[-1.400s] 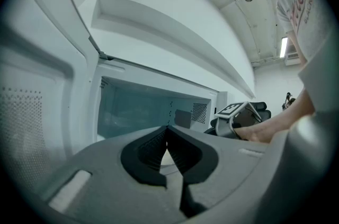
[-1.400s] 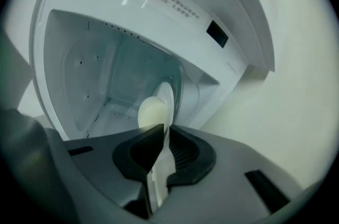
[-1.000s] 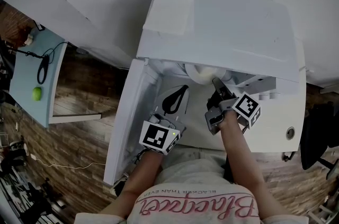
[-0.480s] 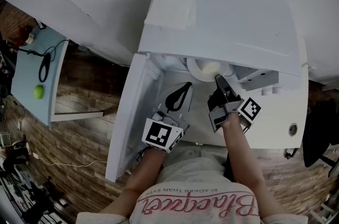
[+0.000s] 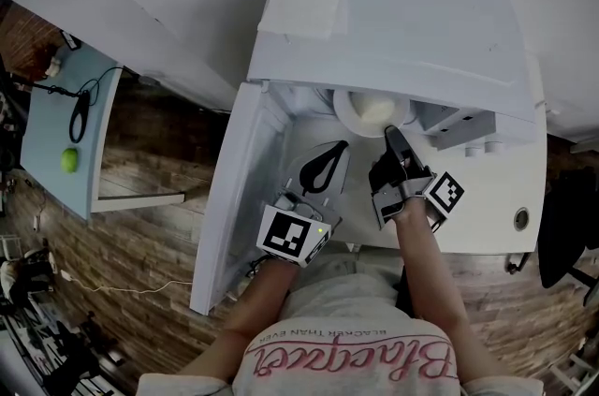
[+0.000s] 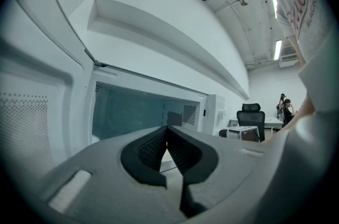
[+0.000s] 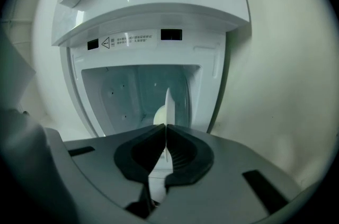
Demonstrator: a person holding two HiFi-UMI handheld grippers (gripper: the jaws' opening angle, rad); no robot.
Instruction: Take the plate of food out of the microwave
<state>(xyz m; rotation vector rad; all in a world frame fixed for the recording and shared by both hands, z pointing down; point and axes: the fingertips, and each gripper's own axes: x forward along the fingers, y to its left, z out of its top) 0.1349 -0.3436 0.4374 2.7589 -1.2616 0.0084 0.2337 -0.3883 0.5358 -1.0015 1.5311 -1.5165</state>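
the microwave point(image 5: 393, 20) roof hides the rear of the plate point(image 5: 345, 110) in my head view. my right gripper point(image 7: 166, 127) covers the plate's near rim. the label point(image 7: 130, 41) print on its frame is too small to read.

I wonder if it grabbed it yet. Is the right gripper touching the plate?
Touching. In the right gripper view, the right gripper has its jaws closed on the thin rim of the plate, with no gap on either side.

White microwave point(image 5: 393, 20), white plate point(image 5: 344, 115) of pale, possibly cream food point(image 5: 376, 111); 2 black-and-white patterned marker cubes point(image 5: 285, 235); brown brick-patterned floor point(image 5: 140, 291).
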